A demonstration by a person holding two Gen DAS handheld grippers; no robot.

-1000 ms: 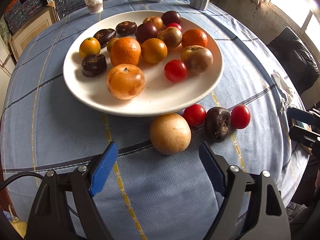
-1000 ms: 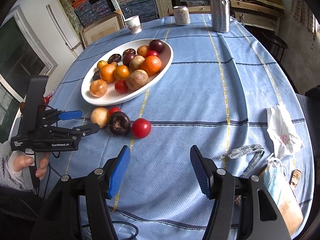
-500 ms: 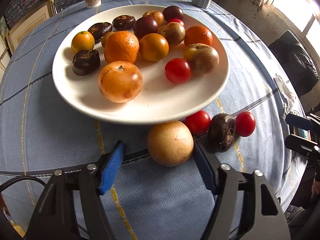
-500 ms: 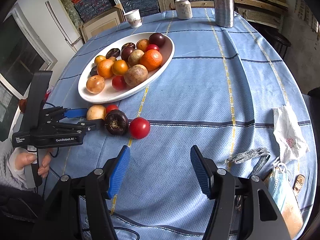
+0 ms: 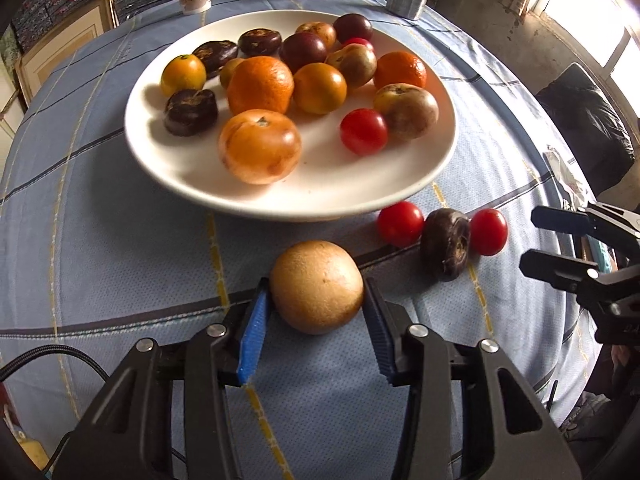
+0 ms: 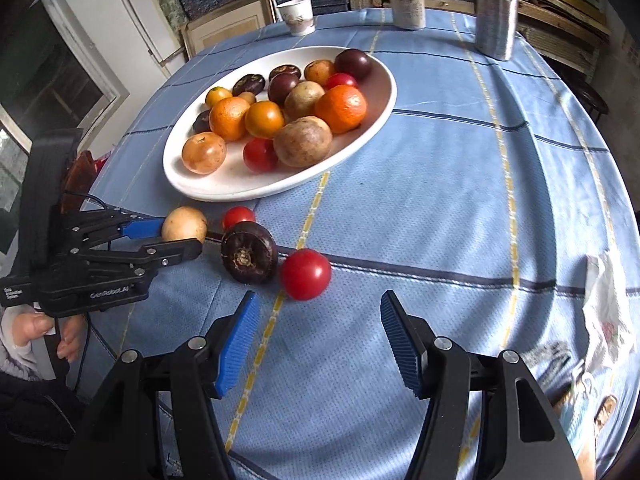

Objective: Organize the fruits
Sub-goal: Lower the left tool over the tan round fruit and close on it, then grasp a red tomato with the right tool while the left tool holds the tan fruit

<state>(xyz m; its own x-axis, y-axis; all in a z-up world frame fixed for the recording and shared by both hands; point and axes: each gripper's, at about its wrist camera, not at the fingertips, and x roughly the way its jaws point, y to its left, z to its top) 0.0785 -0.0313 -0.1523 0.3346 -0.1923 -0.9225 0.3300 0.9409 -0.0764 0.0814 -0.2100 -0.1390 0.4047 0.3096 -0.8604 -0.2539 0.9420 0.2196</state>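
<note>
A white plate holds several fruits: oranges, tomatoes, dark purple and brown ones. On the blue cloth in front of it lie a tan round fruit, two red tomatoes and a dark purple fruit. My left gripper has its blue pads on both sides of the tan fruit, touching it. My right gripper is open and empty, just short of the near tomato.
A paper cup, a can and a metal bottle stand at the table's far edge. A crumpled bag and small items lie at the right edge. Stacked boxes are behind the table.
My left gripper moved forward around the tan fruit and its jaws closed onto it. My right gripper moved closer to the near tomato and stayed open.
</note>
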